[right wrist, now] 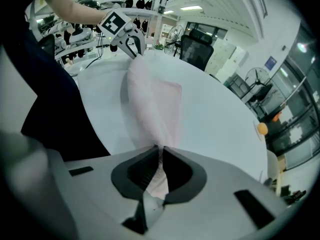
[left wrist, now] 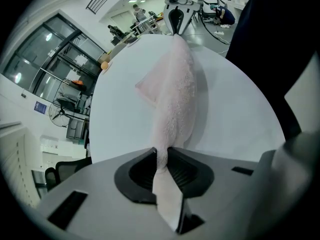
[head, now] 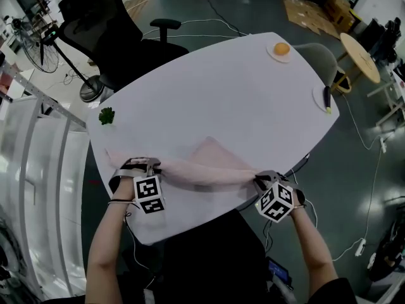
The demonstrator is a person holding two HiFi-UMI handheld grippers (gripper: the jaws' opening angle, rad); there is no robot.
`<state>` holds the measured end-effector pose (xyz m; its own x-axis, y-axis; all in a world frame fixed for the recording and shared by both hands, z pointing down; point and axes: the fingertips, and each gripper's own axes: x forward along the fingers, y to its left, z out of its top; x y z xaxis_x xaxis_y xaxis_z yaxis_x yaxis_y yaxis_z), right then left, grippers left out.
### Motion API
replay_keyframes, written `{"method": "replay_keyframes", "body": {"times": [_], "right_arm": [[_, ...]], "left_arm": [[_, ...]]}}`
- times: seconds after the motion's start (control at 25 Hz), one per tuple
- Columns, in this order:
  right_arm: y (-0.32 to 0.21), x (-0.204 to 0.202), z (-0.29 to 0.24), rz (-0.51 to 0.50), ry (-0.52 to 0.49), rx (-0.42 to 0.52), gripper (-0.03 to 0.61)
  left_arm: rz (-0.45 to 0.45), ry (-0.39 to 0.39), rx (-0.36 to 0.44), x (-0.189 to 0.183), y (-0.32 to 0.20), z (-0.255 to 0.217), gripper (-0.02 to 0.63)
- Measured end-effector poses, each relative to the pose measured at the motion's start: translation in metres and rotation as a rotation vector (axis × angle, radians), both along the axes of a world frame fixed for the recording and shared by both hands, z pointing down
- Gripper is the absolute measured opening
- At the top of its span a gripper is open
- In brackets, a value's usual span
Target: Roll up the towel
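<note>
A pale pink towel (head: 205, 166) hangs stretched between my two grippers over the near edge of the white table (head: 221, 94), its far part resting on the tabletop. My left gripper (head: 140, 167) is shut on the towel's left end; in the left gripper view the cloth (left wrist: 172, 94) runs from its jaws (left wrist: 161, 156) toward the other gripper (left wrist: 179, 11). My right gripper (head: 266, 181) is shut on the right end; in the right gripper view the towel (right wrist: 152, 104) leaves the jaws (right wrist: 161, 151) and reaches the left gripper (right wrist: 127, 34).
A green sprig (head: 106, 115) lies at the table's left edge. An orange on a plate (head: 281, 49) sits at the far right, and another plate with a dark utensil (head: 325, 97) is at the right edge. A black office chair (head: 120, 37) stands behind the table.
</note>
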<state>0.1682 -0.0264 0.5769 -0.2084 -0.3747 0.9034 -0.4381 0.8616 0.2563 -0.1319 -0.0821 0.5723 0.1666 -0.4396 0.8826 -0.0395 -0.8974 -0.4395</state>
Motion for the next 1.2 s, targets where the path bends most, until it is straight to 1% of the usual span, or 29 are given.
{"method": "replay_keyframes", "body": {"times": [0.2, 0.36, 0.64, 0.72, 0.84, 0.92, 1.0, 1.08, 1.2], "right_arm": [[-0.025, 0.005, -0.003, 0.009, -0.029, -0.025, 0.037], [-0.04, 0.007, 0.004, 0.011, -0.043, -0.06, 0.041], [-0.067, 0.016, 0.027, 0.037, -0.031, -0.113, 0.044], [-0.072, 0.016, 0.034, 0.02, -0.014, -0.118, 0.044], [-0.074, 0.014, 0.039, -0.035, 0.006, -0.118, 0.042], [-0.074, 0.014, 0.04, -0.023, -0.023, -0.142, 0.036], [-0.074, 0.013, 0.04, 0.014, -0.067, -0.174, 0.035], [-0.075, 0.013, 0.04, 0.033, -0.086, -0.189, 0.035], [-0.075, 0.012, 0.04, 0.019, -0.067, -0.184, 0.035]], "left_arm": [[-0.034, 0.001, -0.027, 0.004, -0.018, 0.002, 0.077], [-0.081, -0.001, -0.06, 0.004, -0.029, 0.006, 0.077], [-0.207, -0.035, -0.12, 0.007, -0.055, 0.019, 0.077], [-0.232, -0.053, -0.134, 0.008, -0.062, 0.024, 0.077], [-0.25, -0.077, -0.159, 0.009, -0.068, 0.031, 0.072], [-0.267, -0.072, -0.186, 0.009, -0.068, 0.034, 0.061], [-0.295, -0.05, -0.204, 0.008, -0.068, 0.036, 0.054], [-0.311, -0.033, -0.2, 0.007, -0.069, 0.035, 0.054], [-0.318, -0.024, -0.159, 0.007, -0.07, 0.034, 0.054]]}}
